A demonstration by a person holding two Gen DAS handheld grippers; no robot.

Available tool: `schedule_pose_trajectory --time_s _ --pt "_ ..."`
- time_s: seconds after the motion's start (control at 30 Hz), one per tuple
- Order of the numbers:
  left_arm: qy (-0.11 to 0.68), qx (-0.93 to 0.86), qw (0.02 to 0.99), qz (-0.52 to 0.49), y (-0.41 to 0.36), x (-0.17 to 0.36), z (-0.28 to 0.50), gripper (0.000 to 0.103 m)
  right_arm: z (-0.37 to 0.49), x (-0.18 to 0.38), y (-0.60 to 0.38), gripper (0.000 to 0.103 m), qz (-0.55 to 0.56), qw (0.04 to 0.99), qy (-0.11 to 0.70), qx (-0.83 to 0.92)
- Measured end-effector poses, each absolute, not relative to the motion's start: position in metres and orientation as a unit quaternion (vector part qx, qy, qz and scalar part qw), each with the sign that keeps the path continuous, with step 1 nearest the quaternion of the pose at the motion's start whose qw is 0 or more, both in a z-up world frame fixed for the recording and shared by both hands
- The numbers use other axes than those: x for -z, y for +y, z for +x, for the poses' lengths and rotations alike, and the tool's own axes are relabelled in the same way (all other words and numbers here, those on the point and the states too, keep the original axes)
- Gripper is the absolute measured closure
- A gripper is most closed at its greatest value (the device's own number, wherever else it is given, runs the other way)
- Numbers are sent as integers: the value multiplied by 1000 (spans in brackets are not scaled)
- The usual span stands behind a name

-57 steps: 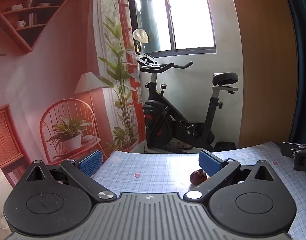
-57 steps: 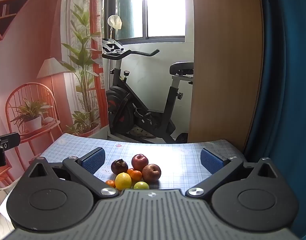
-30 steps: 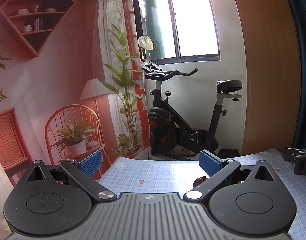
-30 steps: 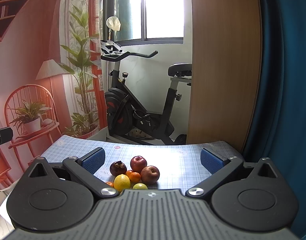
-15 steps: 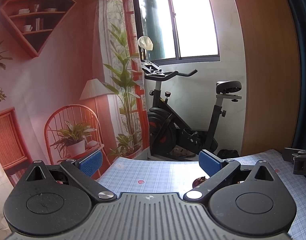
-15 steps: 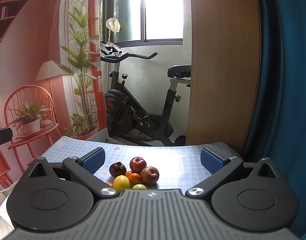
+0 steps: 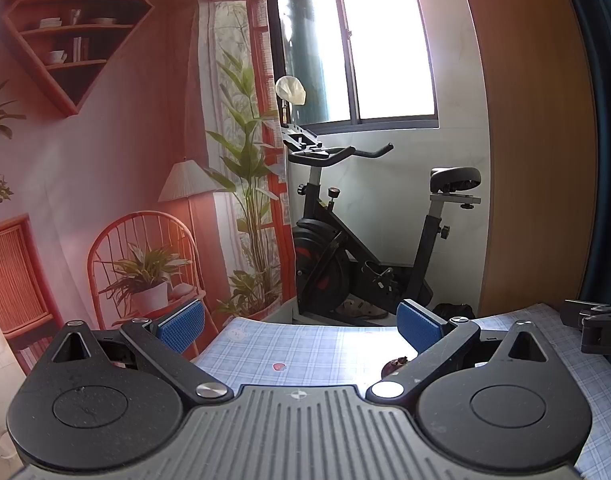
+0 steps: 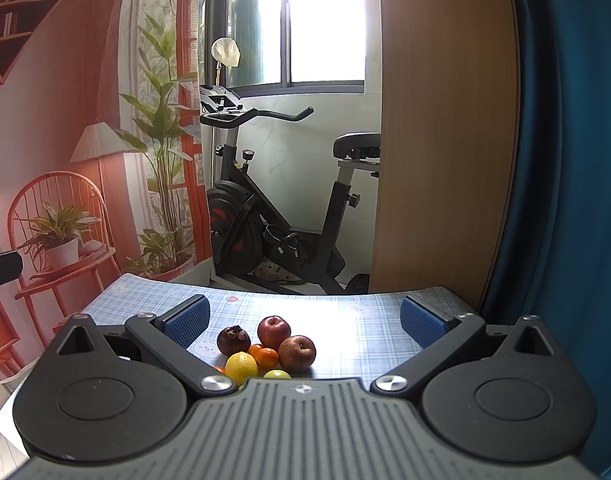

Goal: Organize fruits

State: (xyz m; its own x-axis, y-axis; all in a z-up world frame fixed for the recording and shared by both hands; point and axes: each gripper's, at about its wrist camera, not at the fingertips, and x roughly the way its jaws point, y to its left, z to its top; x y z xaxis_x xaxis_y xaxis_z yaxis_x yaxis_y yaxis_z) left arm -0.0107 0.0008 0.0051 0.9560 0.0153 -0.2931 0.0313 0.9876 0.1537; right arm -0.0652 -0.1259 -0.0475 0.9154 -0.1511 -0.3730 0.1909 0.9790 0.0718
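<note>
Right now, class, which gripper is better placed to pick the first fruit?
Right. The fruit pile sits between the open right gripper fingers; the left gripper sees only a mangosteen off to one side.

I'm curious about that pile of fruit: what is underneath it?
The fruit pile sits on a blue checked tablecloth with little bear prints. The cloth hides the table itself, and the right hand-held gripper body covers the pile's near edge.

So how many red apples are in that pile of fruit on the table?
2: one apple at the back of the pile, the other apple in front of it to the right. The right gripper body hides the pile's near edge.
</note>
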Motion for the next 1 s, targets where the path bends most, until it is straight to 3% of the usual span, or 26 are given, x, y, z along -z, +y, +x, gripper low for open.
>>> schedule_pose_trajectory --time_s 1.0 --pt "146 -1 986 75 3 -5 -13 0 -71 36 -128 0 54 978 183 89"
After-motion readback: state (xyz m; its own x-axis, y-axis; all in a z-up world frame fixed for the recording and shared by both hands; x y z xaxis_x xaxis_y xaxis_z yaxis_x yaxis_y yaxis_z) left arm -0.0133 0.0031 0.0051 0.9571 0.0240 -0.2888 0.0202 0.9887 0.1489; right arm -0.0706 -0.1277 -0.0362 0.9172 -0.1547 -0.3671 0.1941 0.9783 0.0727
